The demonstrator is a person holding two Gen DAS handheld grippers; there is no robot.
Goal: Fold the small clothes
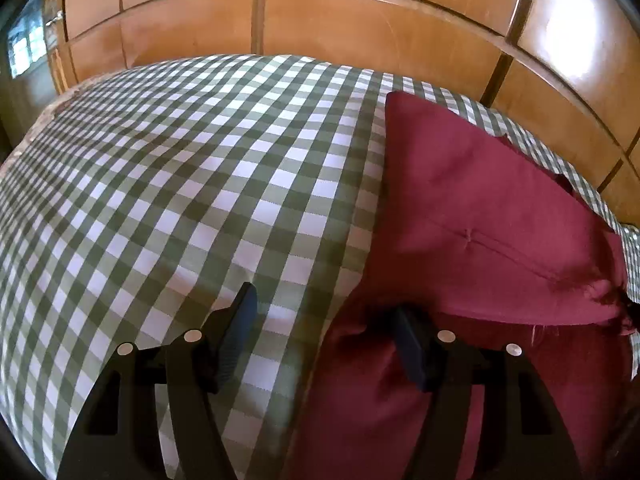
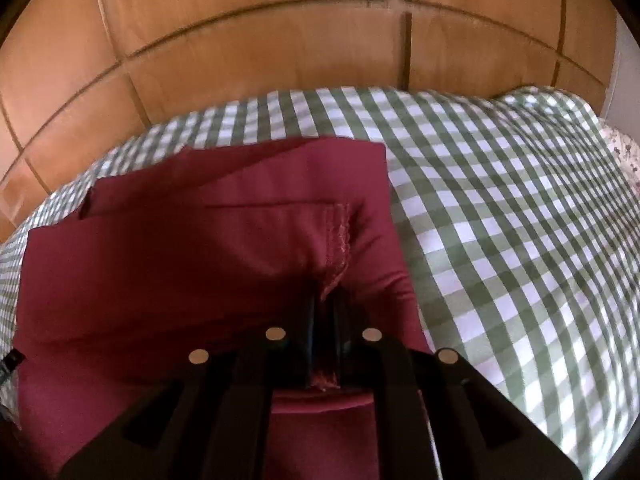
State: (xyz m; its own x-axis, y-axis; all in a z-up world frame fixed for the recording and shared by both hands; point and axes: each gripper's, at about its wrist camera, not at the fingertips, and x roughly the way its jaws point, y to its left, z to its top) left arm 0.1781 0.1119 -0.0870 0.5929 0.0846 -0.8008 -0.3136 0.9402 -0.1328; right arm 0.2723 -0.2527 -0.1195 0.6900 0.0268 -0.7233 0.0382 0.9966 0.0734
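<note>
A dark red garment (image 1: 480, 216) lies partly folded on a green-and-white checked cloth (image 1: 180, 168), before wooden panelled doors (image 1: 360, 28). The left tool (image 1: 324, 320) stands open, 1 finger over the cloth, 1 over the garment. The right tool (image 2: 326, 312) is clamped on a stitched hem; its own body hides the near fabric.

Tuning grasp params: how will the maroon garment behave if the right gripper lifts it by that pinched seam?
Probably floppy: the maroon garment already lies in soft folds and creases, so it should drape from the right gripper. Likely light, being thin cloth. It may slide over the smooth checked cloth instead of staying put.
</note>
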